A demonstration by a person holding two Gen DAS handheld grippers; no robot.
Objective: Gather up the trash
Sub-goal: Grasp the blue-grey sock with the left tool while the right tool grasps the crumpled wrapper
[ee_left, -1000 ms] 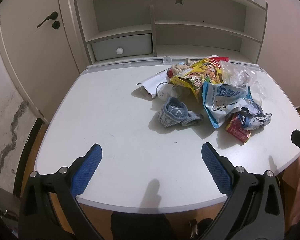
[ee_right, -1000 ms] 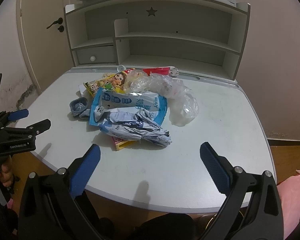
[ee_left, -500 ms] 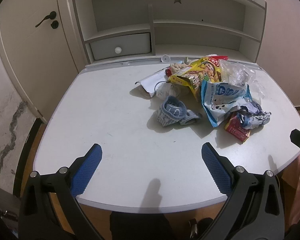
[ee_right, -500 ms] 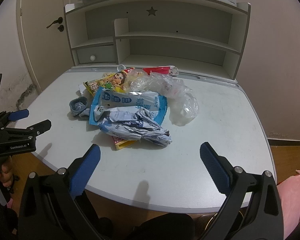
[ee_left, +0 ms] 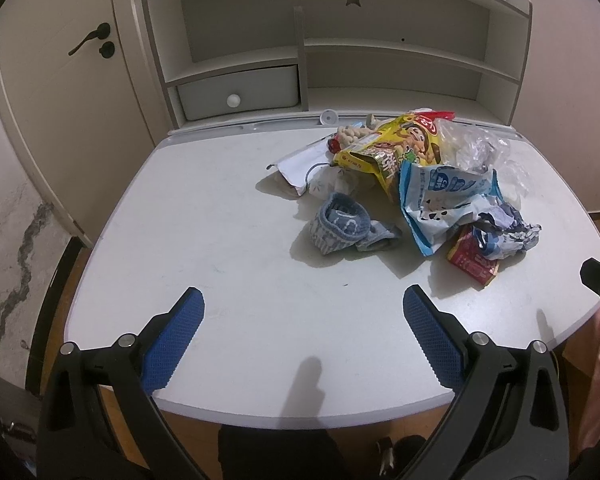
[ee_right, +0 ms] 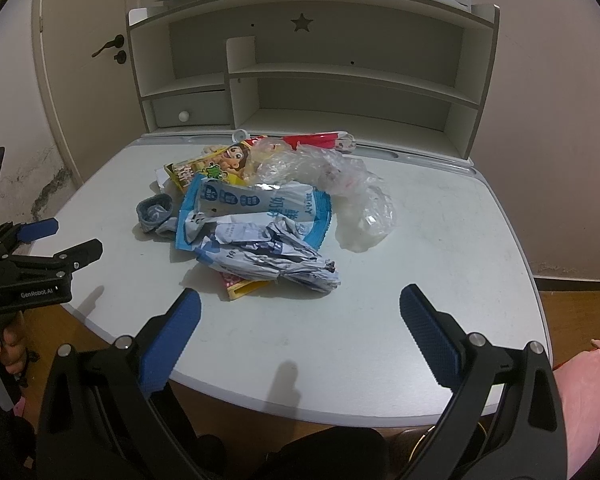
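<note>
Both wrist views are evenly and moderately bright, lit from overhead and somewhat behind the camera. Each gripper throws a soft dark shadow onto the desk (ee_left: 228, 240) just ahead of its jaws, and the trash pile (ee_right: 260, 216) casts shadows toward the near left. The clear plastic bag (ee_right: 356, 192) shows small glints; there is no strong glare. Focus is sharp in the centre. Fisheye bending curves the shelf unit (ee_right: 312, 64) and door (ee_left: 60, 80), and the corners fall to black vignette.
</note>
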